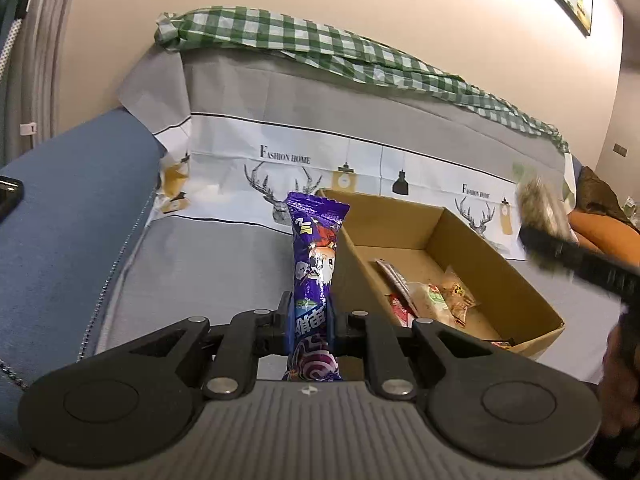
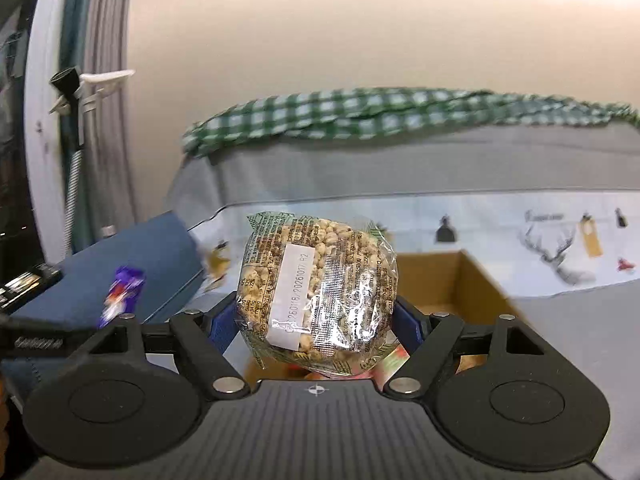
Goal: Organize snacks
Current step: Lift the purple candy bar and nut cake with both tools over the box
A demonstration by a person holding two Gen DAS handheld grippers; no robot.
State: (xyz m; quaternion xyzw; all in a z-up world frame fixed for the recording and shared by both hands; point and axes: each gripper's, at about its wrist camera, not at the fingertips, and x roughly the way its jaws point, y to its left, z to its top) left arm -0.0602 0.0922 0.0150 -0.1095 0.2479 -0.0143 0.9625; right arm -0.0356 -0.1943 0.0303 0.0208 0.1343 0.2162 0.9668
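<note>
Purple packet [image 1: 314, 280] pinched by left gripper [image 1: 311, 320]; right gripper [image 2: 316, 320] clamps clear bag [image 2: 316, 284], seemingly puffed grains.

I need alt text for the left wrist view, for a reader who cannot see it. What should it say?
The left gripper holds a purple snack packet upright between its closed fingers, above a grey sofa cover. To its right sits an open cardboard box holding a few snacks; a green checked cloth lies along the sofa back.

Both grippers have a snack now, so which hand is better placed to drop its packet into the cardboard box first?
Probably the right. The right gripper holds the clear puffed-grain packet with the cardboard box open just behind and below it. The left gripper holds the purple snack packet beside the box's left wall, not over it.
</note>
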